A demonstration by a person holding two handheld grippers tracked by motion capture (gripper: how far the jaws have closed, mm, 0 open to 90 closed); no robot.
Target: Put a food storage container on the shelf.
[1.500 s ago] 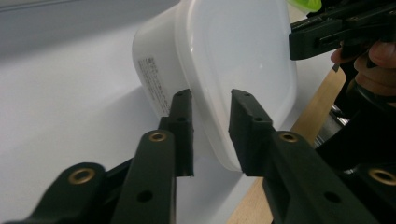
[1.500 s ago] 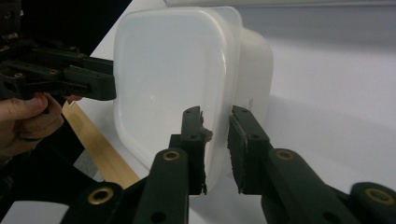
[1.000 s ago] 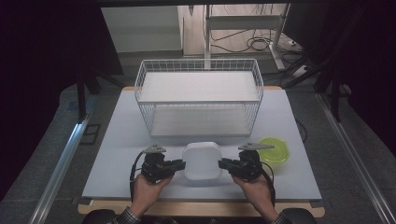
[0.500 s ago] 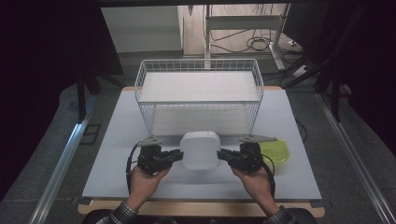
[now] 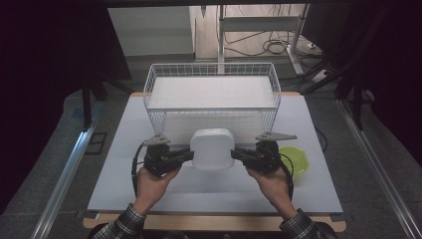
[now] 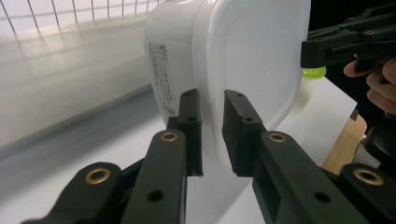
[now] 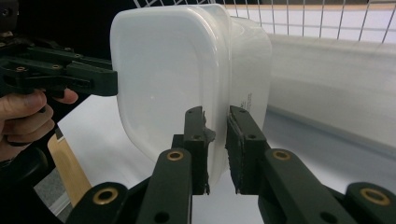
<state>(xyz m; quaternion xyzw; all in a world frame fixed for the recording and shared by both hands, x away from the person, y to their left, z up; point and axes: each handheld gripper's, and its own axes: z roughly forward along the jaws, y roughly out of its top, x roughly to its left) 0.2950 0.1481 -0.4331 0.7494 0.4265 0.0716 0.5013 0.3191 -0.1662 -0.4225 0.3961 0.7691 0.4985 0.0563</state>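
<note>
Table: a pale blue-grey table top [image 5: 124, 184] with a wooden edge on the person's side; it stands on a grey floor.
Room: dark at both sides; behind the table there are a metal frame and loose cables on the floor.
Wire basket: a white wire basket [image 5: 149, 89] stands on the far half of the table, with a white sheet inside it.
Green lid: a round yellow-green lid [image 5: 298, 158] lies on the table, just beside the right hand.
Container: a white plastic container [image 5: 212, 148] with rounded corners is held above the table, in front of the basket, between the two grippers; its flat face is tilted toward the person.
Left gripper: the left gripper [image 5: 188, 155] points inward from the left; its jaws are narrow and pinch the left rim of the container.
Right gripper: the right gripper [image 5: 236, 154] points inward from the right; its jaws are also narrow and pinch the right rim.
Hands: both forearms come from the bottom in checked sleeves, each hand wrapped around its gripper body.
Writing: a printed label [image 6: 161, 65] with small dark text is on the side wall of the container; it is too small to read.
</note>
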